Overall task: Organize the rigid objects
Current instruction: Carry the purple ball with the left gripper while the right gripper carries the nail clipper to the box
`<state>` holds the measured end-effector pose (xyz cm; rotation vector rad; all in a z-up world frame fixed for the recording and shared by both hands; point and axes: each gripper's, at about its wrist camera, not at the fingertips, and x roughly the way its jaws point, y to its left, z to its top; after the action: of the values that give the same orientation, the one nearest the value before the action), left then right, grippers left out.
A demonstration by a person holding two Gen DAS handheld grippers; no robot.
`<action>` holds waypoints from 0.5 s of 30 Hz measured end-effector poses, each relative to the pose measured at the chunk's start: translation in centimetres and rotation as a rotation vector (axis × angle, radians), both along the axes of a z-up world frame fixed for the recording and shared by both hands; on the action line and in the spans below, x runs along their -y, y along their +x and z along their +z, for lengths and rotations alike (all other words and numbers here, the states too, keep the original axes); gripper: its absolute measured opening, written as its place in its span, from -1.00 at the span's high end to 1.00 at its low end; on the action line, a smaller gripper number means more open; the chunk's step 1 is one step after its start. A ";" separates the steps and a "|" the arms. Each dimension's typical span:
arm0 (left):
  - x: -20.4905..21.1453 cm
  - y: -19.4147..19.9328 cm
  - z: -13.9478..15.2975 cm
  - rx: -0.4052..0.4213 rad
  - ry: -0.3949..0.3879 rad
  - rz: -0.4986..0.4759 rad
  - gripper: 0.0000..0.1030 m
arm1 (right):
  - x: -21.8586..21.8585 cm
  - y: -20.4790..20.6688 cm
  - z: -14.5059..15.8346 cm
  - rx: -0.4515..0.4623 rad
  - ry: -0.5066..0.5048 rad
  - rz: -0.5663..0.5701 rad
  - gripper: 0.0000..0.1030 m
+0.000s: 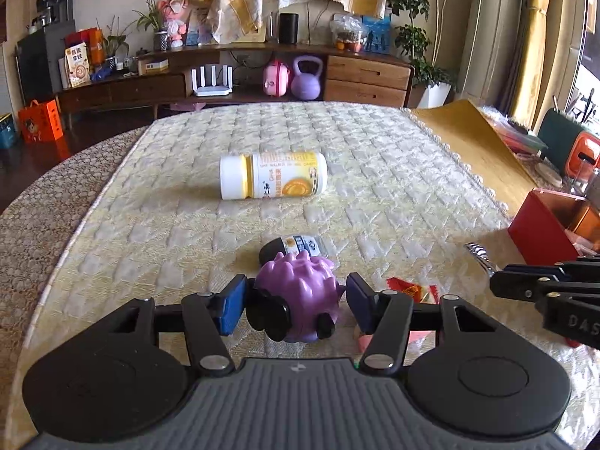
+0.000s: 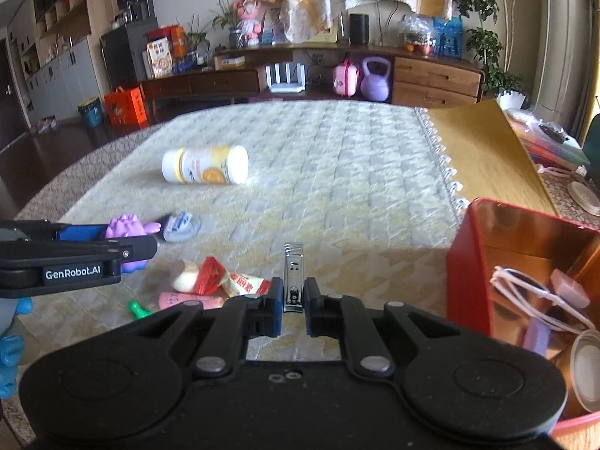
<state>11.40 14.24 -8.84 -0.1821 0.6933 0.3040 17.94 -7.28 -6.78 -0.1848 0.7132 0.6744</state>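
Note:
My left gripper (image 1: 296, 302) is open, its blue pads on either side of a purple spiky toy (image 1: 296, 288) with black parts that sits on the quilted cloth; the left pad is close to it, the right pad apart. It also shows in the right wrist view (image 2: 125, 230). My right gripper (image 2: 292, 300) is shut on a silver nail clipper (image 2: 292, 277), which points forward. A white and yellow bottle (image 1: 273, 180) lies on its side farther out. A small dark bottle (image 1: 296, 249) lies just behind the toy.
A red tin box (image 2: 472, 262) at the right holds white sunglasses (image 2: 525, 288) and small items. Red snack packets (image 2: 225, 277), a pink tube (image 2: 187, 300) and a green piece (image 2: 138, 309) lie between the grippers. The table's left edge (image 1: 45, 202) curves away.

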 end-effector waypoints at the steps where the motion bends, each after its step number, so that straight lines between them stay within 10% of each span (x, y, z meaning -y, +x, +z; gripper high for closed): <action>1: 0.1 -0.2 0.4 0.006 -0.001 0.001 -0.10 | 0.3 -0.1 0.4 0.001 0.007 -0.003 0.81; 15: 4.6 -1.9 5.5 0.081 0.002 -0.085 -0.10 | 5.7 -2.4 4.8 0.042 0.069 -0.057 0.81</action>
<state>9.55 9.61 -3.31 -0.1621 0.6185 0.2149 15.52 -12.96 -2.02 -0.1144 0.6515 0.6380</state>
